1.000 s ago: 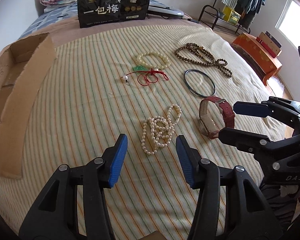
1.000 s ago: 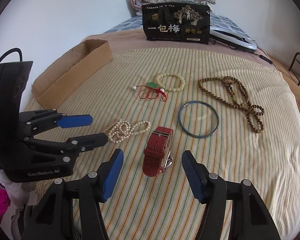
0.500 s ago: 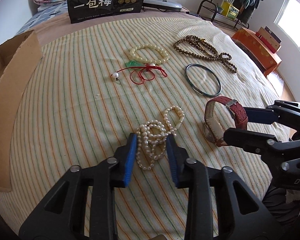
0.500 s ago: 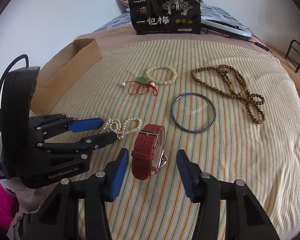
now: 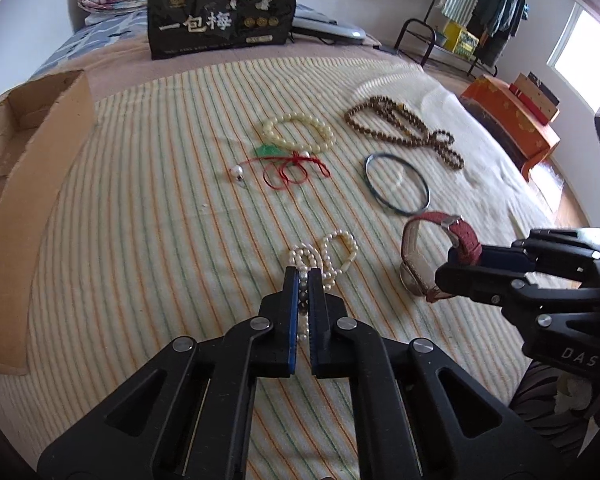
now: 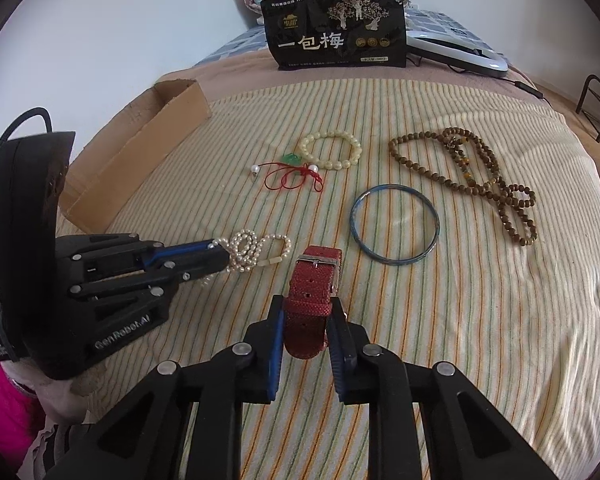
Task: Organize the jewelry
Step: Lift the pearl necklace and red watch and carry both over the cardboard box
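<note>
Judging by how things lie, I am only at the start: my left gripper [image 5: 304, 280] has just closed and now pinches the pearl strand [image 5: 324, 254], while my right gripper [image 6: 306, 320] has been closing and its pads press the red watch [image 6: 314, 284], both pieces still down on the striped bedspread [image 6: 480, 340]. The cream bracelet [image 6: 332, 150], red-cord pendant [image 6: 296, 174], blue bangle [image 6: 394, 224] and brown bead necklace [image 6: 468, 176] lie untouched, well apart from the cardboard box [image 6: 140, 152], in which I see no jewelry.

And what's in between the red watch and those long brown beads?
The blue bangle lies on the striped blanket between the red watch and the brown bead necklace. The right wrist view shows it most clearly.
</note>
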A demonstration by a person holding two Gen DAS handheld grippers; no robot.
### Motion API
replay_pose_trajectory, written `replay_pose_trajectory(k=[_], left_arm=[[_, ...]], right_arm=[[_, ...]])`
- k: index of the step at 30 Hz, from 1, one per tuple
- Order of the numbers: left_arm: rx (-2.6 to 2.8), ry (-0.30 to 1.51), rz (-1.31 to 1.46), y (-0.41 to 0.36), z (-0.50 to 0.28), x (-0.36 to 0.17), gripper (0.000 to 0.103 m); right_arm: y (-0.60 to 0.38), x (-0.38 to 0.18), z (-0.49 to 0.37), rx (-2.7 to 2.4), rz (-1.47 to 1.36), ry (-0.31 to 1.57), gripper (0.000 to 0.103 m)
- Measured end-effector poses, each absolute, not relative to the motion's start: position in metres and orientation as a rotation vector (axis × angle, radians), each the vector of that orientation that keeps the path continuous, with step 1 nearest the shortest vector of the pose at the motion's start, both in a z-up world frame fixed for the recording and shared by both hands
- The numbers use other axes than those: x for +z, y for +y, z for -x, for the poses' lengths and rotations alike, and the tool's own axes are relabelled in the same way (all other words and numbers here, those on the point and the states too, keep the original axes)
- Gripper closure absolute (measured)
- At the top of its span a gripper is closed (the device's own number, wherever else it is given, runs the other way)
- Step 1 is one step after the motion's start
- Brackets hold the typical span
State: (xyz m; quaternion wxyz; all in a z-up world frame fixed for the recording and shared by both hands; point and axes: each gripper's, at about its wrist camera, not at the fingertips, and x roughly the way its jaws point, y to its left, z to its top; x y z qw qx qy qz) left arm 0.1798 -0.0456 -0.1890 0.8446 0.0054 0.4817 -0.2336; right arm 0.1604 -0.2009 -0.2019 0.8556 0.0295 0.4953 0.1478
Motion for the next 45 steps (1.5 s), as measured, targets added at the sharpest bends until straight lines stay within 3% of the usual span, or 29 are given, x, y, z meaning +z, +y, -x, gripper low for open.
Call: replay_pose_trajectory(k=[34, 45], left_arm=[[-0.404, 0.628, 0.118, 0.056, -0.158, 0.003, 0.101], [-0.294, 0.555, 0.104, 0.107, -0.171, 0.031, 0.101]], right_arm=[[-0.186, -0.107, -0.159, 0.391, -0.041, 0.852, 0.084], [-0.146, -0.085, -0.184, 0.488, -0.030, 0.817, 0.085]])
